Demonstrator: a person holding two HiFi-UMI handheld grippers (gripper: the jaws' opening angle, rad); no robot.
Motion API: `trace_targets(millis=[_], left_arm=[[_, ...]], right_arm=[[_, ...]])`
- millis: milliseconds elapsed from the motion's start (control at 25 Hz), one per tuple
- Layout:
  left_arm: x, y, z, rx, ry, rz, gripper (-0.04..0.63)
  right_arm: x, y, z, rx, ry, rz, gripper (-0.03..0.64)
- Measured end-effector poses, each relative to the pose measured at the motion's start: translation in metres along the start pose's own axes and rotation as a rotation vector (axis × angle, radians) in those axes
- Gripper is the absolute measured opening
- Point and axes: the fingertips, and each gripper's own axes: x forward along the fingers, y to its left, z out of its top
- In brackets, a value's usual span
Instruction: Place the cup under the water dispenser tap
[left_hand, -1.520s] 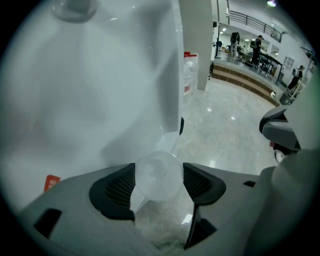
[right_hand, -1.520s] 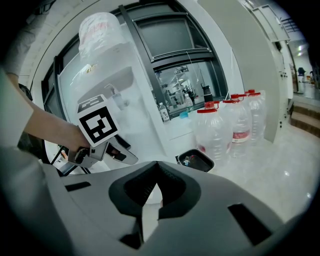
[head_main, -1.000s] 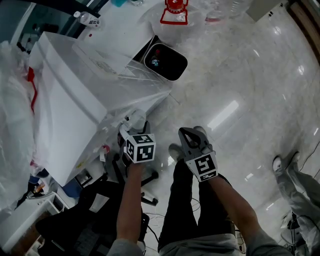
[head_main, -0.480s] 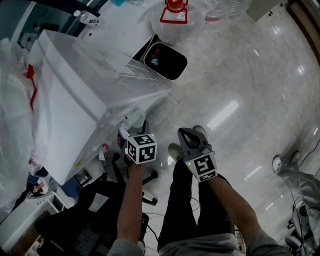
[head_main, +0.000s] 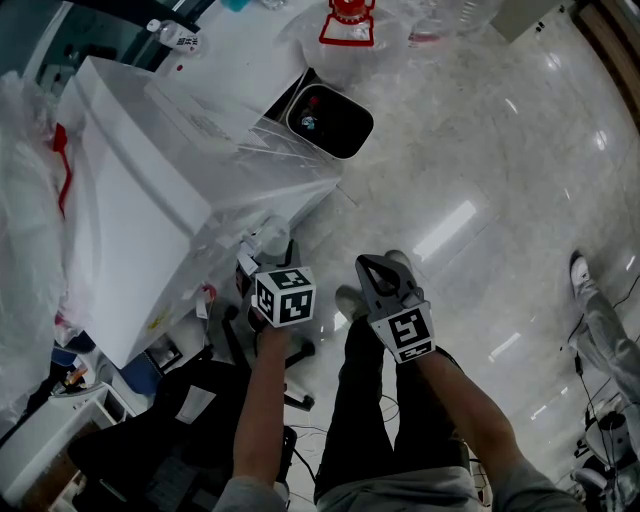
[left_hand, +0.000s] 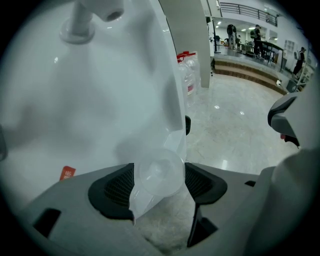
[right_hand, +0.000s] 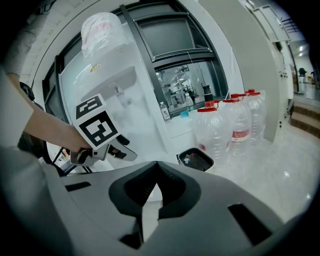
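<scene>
Both grippers barely shift since a second ago. Left gripper (left_hand: 159, 184) fingers clamp the clear cup (left_hand: 159, 171) close by the white water dispenser (head_main: 130, 230), lower than its tap (left_hand: 82, 22). Right gripper (right_hand: 156, 184) fingers sit pressed together, empty.

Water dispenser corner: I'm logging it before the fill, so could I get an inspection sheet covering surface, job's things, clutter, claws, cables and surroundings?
Surface: glossy pale floor; no spill seen.
Job's things: clear cup held in front of the white water dispenser; the tap sits up and left of it in the left gripper view.
Clutter: open bin with litter inside; red-capped water bottles.
Claws: left claw shut on the cup; right claw shut, empty.
Cables: thin leads on the floor beside the person's legs.
Surroundings: another person's leg at the right edge.
</scene>
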Motion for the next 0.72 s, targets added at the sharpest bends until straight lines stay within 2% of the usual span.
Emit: trace_targets(millis=[280, 720], left_arm=[[0.0, 0.007, 0.014, -0.081, -0.05, 0.054, 0.314], [-0.003, 0.003, 0.002, -0.057, -0.033, 0.047, 0.314]], right_arm=[[-0.004, -0.001, -0.004, 0.0, 0.004, -0.003, 0.011], [-0.007, 0.001, -0.007, 0.004, 0.004, -0.003, 0.011]])
